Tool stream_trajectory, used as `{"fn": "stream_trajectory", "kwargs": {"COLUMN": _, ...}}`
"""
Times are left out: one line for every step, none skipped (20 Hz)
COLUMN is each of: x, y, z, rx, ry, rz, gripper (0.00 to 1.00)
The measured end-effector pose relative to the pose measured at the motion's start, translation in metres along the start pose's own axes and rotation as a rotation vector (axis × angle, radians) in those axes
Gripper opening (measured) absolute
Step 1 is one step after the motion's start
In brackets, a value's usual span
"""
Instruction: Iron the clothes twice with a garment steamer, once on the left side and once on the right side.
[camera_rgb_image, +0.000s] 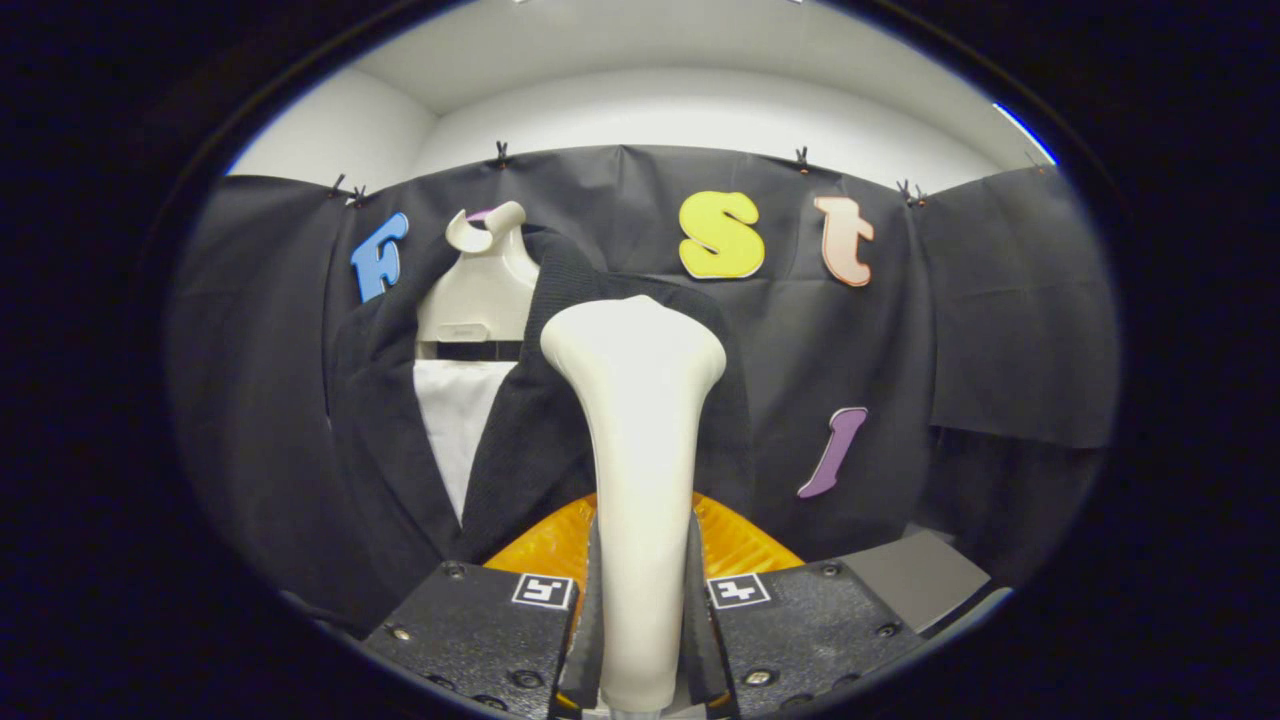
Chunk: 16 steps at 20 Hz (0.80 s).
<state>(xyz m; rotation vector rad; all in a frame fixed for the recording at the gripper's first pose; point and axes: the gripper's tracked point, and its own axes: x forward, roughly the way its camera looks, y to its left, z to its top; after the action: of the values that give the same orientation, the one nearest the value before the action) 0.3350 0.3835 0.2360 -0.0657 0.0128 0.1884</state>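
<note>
Gripping the steamer (640, 450) by its handle, the claw (640, 640) is closed on it, both fingers pressing its sides so the wide head is rising at 12 o'clock toward the cloth. The dark jacket (520, 430) is hanging on a pale hanger (480, 290) at 11 o'clock, beyond the head, its white lining (455, 420) showing between the lapels, likely ready for a pass.

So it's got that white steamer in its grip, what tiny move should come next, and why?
Probably ease the steamer forward and a little left, onto the dark jacket panel just behind its head. The tool is shut on the steamer's handle, both fingers pressing its sides, and the head stands upright in front of the jacket hanging on the pale hanger. Whether it already touches the cloth, I can't tell.
</note>
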Motion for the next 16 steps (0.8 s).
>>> {"fn": "stream_trajectory", "kwargs": {"x": -0.001, "y": 0.001, "z": -0.005, "rx": -0.002, "ry": 0.005, "rz": 0.000, "gripper": 0.36}}
{"fn": "stream_trajectory", "kwargs": {"x": -0.002, "y": 0.000, "z": -0.010, "rx": -0.002, "ry": 0.009, "rz": -0.001, "gripper": 0.36}}
{"fn": "stream_trajectory", "kwargs": {"x": -0.002, "y": 0.000, "z": -0.016, "rx": -0.003, "ry": 0.013, "rz": -0.002, "gripper": 0.36}}
{"fn": "stream_trajectory", "kwargs": {"x": -0.002, "y": 0.000, "z": -0.022, "rx": -0.004, "ry": 0.019, "rz": -0.004, "gripper": 0.36}}
{"fn": "stream_trajectory", "kwargs": {"x": -0.003, "y": 0.000, "z": -0.027, "rx": -0.004, "ry": 0.025, "rz": -0.005, "gripper": 0.36}}
{"fn": "stream_trajectory", "kwargs": {"x": -0.004, "y": -0.001, "z": -0.034, "rx": -0.003, "ry": 0.031, "rz": -0.004, "gripper": 0.36}}
{"fn": "stream_trajectory", "kwargs": {"x": -0.002, "y": 0.001, "z": -0.039, "rx": -0.002, "ry": 0.037, "rz": -0.005, "gripper": 0.36}}
{"fn": "stream_trajectory", "kwargs": {"x": -0.001, "y": 0.000, "z": -0.046, "rx": -0.006, "ry": 0.042, "rz": -0.008, "gripper": 0.36}}
{"fn": "stream_trajectory", "kwargs": {"x": -0.002, "y": 0.000, "z": -0.054, "rx": -0.011, "ry": 0.049, "rz": -0.010, "gripper": 0.36}}
{"fn": "stream_trajectory", "kwargs": {"x": -0.008, "y": -0.001, "z": -0.063, "rx": -0.013, "ry": 0.057, "rz": -0.011, "gripper": 0.36}}
{"fn": "stream_trajectory", "kwargs": {"x": -0.010, "y": -0.001, "z": -0.070, "rx": -0.014, "ry": 0.063, "rz": -0.011, "gripper": 0.36}}
{"fn": "stream_trajectory", "kwargs": {"x": -0.010, "y": -0.001, "z": -0.078, "rx": -0.019, "ry": 0.072, "rz": -0.012, "gripper": 0.36}}
{"fn": "stream_trajectory", "kwargs": {"x": -0.010, "y": 0.000, "z": -0.085, "rx": -0.021, "ry": 0.079, "rz": -0.009, "gripper": 0.36}}
{"fn": "stream_trajectory", "kwargs": {"x": -0.010, "y": 0.001, "z": -0.092, "rx": -0.024, "ry": 0.087, "rz": -0.005, "gripper": 0.36}}
{"fn": "stream_trajectory", "kwargs": {"x": -0.009, "y": 0.001, "z": -0.098, "rx": -0.031, "ry": 0.096, "rz": -0.007, "gripper": 0.36}}
{"fn": "stream_trajectory", "kwargs": {"x": -0.011, "y": -0.001, "z": -0.105, "rx": -0.037, "ry": 0.101, "rz": -0.010, "gripper": 0.36}}
